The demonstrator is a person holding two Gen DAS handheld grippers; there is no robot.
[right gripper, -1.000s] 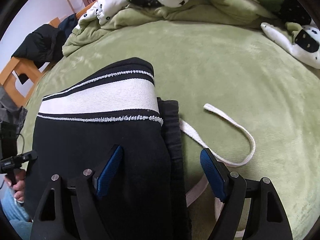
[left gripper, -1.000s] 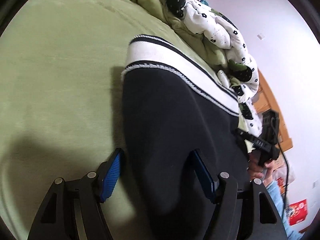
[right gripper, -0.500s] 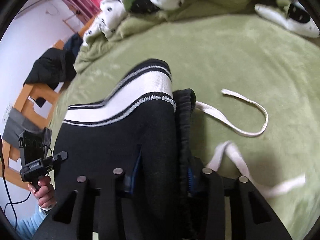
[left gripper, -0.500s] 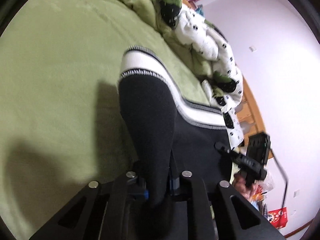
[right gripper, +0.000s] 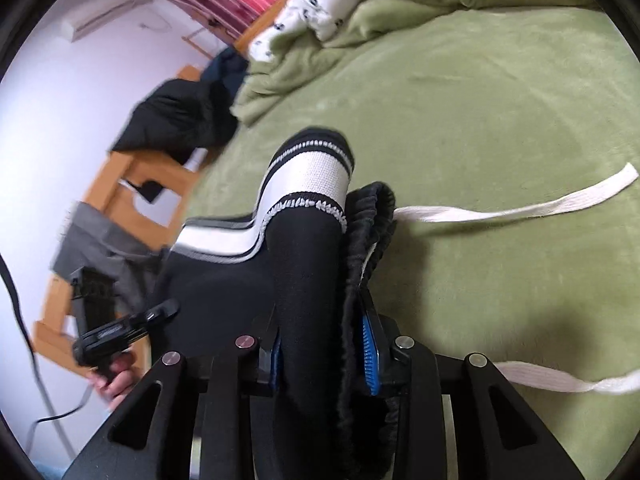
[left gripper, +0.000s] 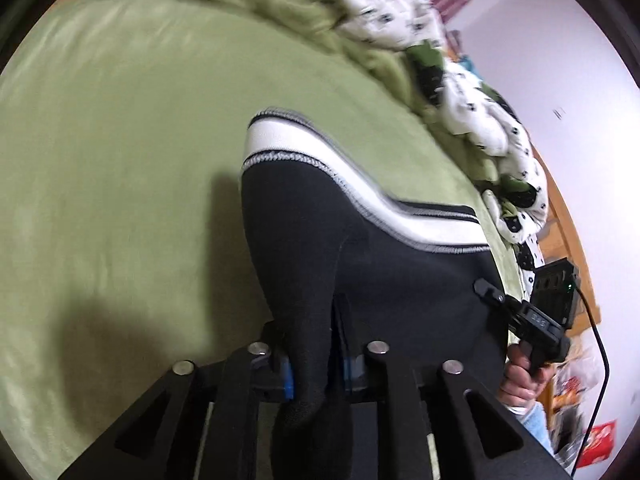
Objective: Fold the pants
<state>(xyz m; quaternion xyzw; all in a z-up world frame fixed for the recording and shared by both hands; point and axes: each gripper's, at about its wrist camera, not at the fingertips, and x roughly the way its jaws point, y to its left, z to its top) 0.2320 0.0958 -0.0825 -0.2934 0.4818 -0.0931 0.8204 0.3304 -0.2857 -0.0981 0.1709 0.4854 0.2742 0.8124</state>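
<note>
The black pants [left gripper: 360,264] with a white striped band [left gripper: 304,148] hang lifted above the green bed [left gripper: 120,140]. My left gripper [left gripper: 316,364] has a fold of the black cloth pinched between its blue pads, and its jaws are opening slightly. In the right wrist view the pants [right gripper: 304,272] run up from my right gripper [right gripper: 324,344], which is shut on a bunched fold with the gathered waistband. A white drawstring [right gripper: 500,212] trails right over the bed. Each gripper also shows in the other's view, held by a hand [left gripper: 520,380].
A rumpled white patterned quilt [left gripper: 480,120] and green blanket heap [right gripper: 400,12] lie at the far side of the bed. A wooden chair [right gripper: 132,184] with dark clothes [right gripper: 180,120] stands beside the bed, near a white wall. A cable [left gripper: 600,360] hangs from the right gripper.
Both grippers went from open around the flat pants to shut on folds of black cloth. They then lifted and carried the pants across the bed, and the drawstring pulled straight.
</note>
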